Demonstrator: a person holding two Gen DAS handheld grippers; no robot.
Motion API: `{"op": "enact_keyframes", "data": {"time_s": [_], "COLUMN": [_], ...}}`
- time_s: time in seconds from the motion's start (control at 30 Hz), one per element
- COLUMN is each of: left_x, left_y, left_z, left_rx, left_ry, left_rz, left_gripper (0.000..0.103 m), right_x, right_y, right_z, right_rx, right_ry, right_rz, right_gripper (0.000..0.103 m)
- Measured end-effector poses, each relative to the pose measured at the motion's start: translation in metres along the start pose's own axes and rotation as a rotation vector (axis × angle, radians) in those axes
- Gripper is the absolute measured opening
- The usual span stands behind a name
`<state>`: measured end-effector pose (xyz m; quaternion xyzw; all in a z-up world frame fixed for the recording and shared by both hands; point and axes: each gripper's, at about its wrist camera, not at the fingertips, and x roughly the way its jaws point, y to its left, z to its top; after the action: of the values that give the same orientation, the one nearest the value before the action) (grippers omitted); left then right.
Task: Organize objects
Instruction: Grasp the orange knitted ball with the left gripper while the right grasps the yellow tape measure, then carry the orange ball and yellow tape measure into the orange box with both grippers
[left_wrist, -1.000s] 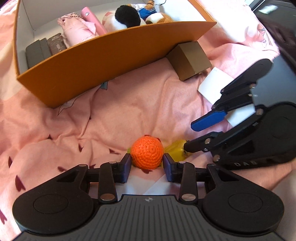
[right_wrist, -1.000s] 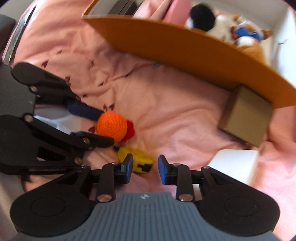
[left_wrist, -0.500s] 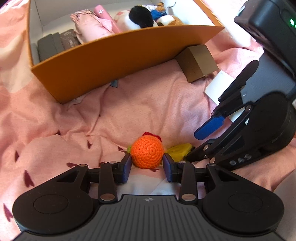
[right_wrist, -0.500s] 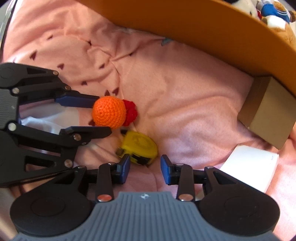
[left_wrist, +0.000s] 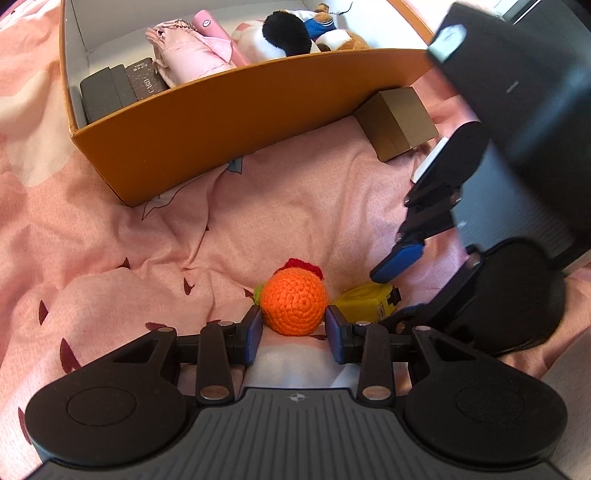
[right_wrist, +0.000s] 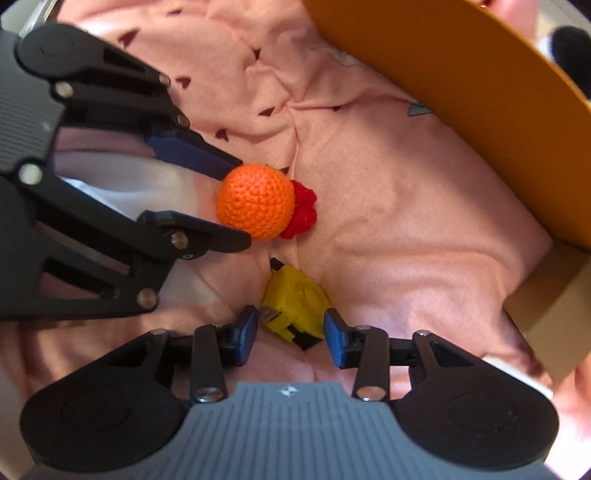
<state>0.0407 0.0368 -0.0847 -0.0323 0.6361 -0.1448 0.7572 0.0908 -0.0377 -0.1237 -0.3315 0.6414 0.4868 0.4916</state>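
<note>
A: Pink sheet all rumpled, dark red marks scattered over it, and an orange box lying across the far side.

B: What's in the box?

A: Dark flat cases at the left end, one lettered CARD, then a pink bundle, a pink tube, and plush toys towards the right. A brown cardboard block sits on the sheet, touching the box's right end.

B: And the grippers?

A: The left gripper is clamped on a crocheted orange ball, a pad on each side. A red knitted bit pokes out from behind it.

B: The right one?

A: The right gripper straddles a yellow tape measure just beside the ball. Its jaws have just been widening; whether the pads touch the case, I cannot tell. The case's long axis runs slantwise between the fingers, its metal tab towards the left pad
</note>
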Motion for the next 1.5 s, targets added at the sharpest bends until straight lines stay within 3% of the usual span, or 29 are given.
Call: {"op": "enact_keyframes", "data": {"time_s": [0.13,0.3,0.63,1.0,1.23,1.37,1.5], "left_x": [0.003,0.010,0.025,0.038,0.027,0.012,-0.018], "left_y": [-0.003,0.000,0.004,-0.012,-0.028,-0.034,-0.015], "left_z": [0.000,0.004,0.016,0.020,0.013,0.013,0.022], "left_rx": [0.000,-0.032,-0.090,-0.062,-0.036,-0.037,-0.036], "left_ry": [-0.002,-0.022,-0.088,-0.104,-0.156,-0.194,-0.265], "left_rz": [0.007,0.002,0.010,0.028,0.041,0.002,-0.069], "left_gripper": [0.041,0.042,0.042,0.042,0.039,0.039,0.039], "right_x": [0.006,-0.011,-0.042,-0.082,-0.103,-0.126,-0.146], "right_y": [0.001,-0.004,-0.041,-0.050,-0.057,-0.059,-0.057], "right_z": [0.003,-0.002,-0.025,-0.053,-0.070,-0.087,-0.097], "right_rx": [-0.013,-0.006,0.193,0.373,0.438,0.463,0.478], "right_ry": [0.006,-0.040,-0.150,-0.322,-0.407,-0.462,-0.528], "right_rz": [-0.031,-0.064,-0.047,-0.084,-0.094,-0.094,-0.084], "right_gripper": [0.039,0.022,0.021,0.021,0.021,0.021,0.021]}}
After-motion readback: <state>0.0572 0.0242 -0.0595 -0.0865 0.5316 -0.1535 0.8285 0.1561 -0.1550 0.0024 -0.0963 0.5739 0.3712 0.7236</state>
